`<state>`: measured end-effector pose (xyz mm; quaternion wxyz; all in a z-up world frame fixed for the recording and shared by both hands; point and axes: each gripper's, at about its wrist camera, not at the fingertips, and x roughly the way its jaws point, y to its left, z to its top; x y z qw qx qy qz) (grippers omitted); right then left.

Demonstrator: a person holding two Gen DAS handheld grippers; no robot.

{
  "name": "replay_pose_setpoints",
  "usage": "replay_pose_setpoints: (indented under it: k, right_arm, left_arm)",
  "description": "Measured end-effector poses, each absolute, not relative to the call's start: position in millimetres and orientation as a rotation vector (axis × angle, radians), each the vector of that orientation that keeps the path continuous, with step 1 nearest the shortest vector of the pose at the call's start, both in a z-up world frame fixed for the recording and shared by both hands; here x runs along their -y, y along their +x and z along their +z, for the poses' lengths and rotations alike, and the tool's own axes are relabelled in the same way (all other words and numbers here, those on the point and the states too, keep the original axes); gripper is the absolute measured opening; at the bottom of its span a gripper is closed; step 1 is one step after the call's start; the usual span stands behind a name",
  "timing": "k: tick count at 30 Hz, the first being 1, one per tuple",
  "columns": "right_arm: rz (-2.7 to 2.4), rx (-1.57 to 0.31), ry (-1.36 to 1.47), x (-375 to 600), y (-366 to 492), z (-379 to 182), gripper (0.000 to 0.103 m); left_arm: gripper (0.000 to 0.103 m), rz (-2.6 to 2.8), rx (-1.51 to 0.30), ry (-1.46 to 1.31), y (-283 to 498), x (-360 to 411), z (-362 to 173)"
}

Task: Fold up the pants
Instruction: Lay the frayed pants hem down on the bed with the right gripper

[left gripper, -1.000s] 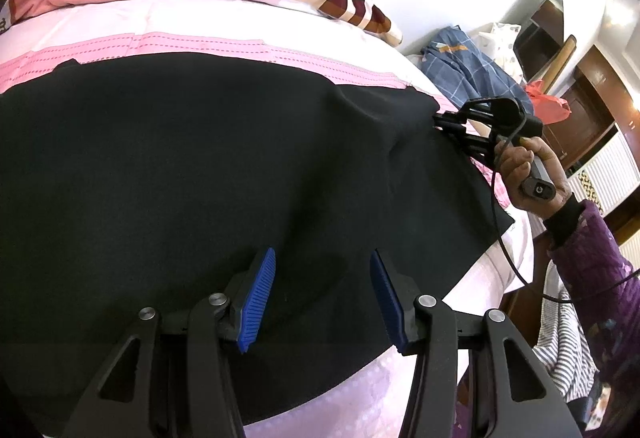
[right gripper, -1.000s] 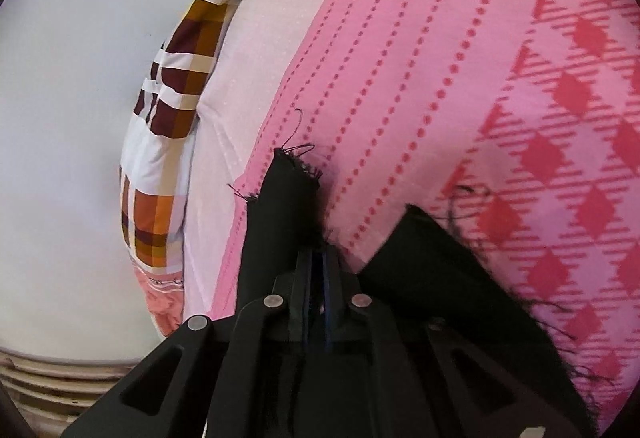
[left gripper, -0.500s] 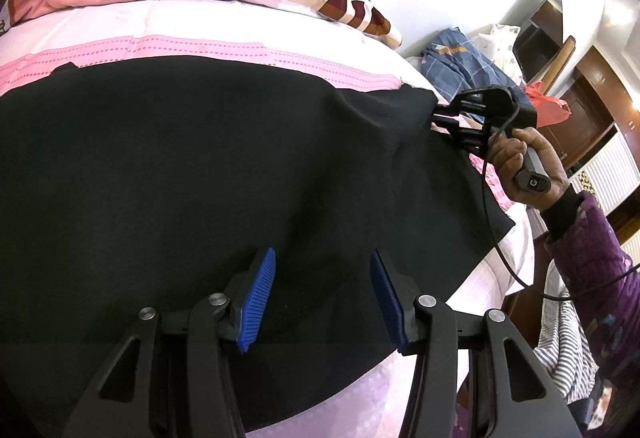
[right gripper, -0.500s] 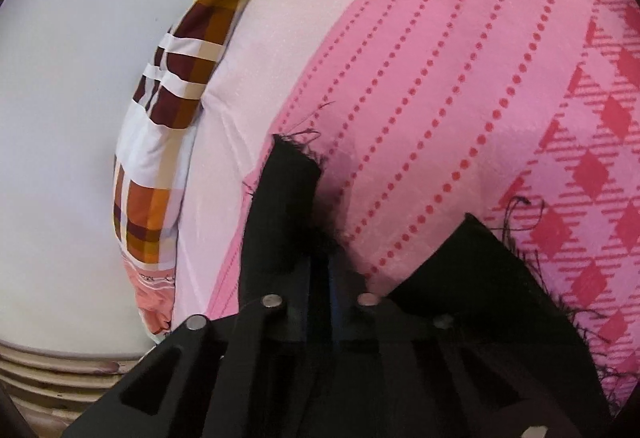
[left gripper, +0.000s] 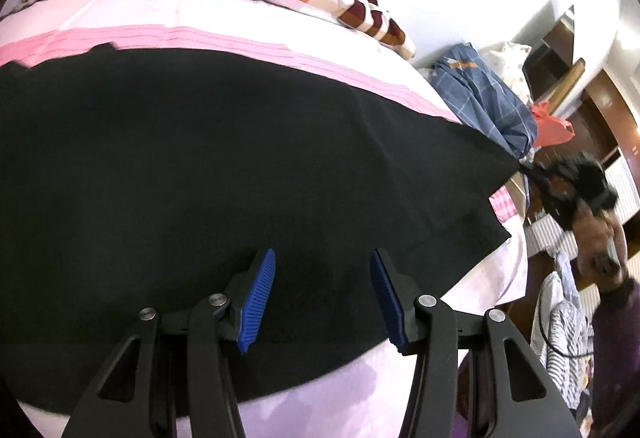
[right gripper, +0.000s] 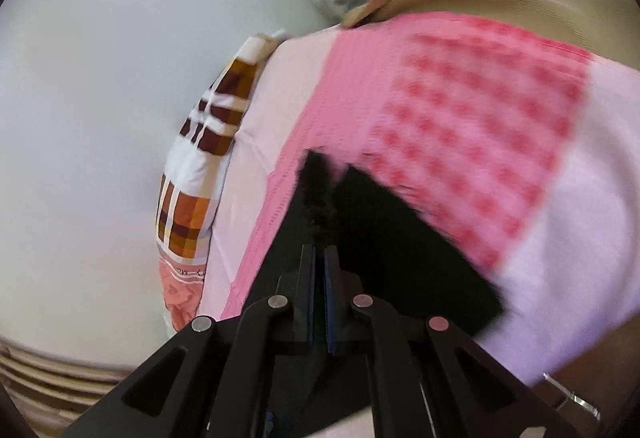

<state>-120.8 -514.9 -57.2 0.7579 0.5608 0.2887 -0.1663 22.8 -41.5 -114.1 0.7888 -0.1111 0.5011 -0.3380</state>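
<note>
The black fabric pants (left gripper: pixel 240 166) lie spread across the pink bed (left gripper: pixel 248 46), unfolded yet. The right gripper (right gripper: pixel 319 258), clamped on their 3 o'clock corner, lifts it; the left gripper (left gripper: pixel 322 294) hovers half-open, empty.

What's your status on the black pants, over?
Right gripper shut on black fabric pants at one frayed corner. Left gripper open above the pants, holding nothing. Pants spread across pink patterned bedsheet. Nothing in the way.
</note>
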Motion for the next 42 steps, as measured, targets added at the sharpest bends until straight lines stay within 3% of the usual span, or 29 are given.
replay_pose_setpoints:
  k: [8, 21, 23, 25, 28, 42]
  right_arm:
    - [-0.396, -0.628, 1.322, 523, -188, -93, 0.003]
    - [-0.276, -0.645, 1.371, 499, -123, -140, 0.008]
    - [-0.275, -0.634, 1.374, 500, -117, -144, 0.012]
    - [-0.287, -0.638, 1.375, 498, -110, -147, 0.025]
    - [-0.320, -0.628, 1.308, 493, -102, -141, 0.028]
    - [-0.326, -0.609, 1.363, 499, -113, -149, 0.029]
  left_arm:
    - [0.051, -0.677, -1.060, -0.216, 2, 7, -110]
    - [0.051, -0.671, -1.064, -0.205, -4, 16, -113]
    - [0.051, -0.674, -1.059, -0.206, -3, 15, -114]
    - [0.051, -0.675, -1.059, -0.193, -4, 17, -114]
    - [0.052, -0.679, -1.054, -0.183, -4, 17, -114]
    - [0.054, -0.686, -1.039, -0.188, -4, 18, -115]
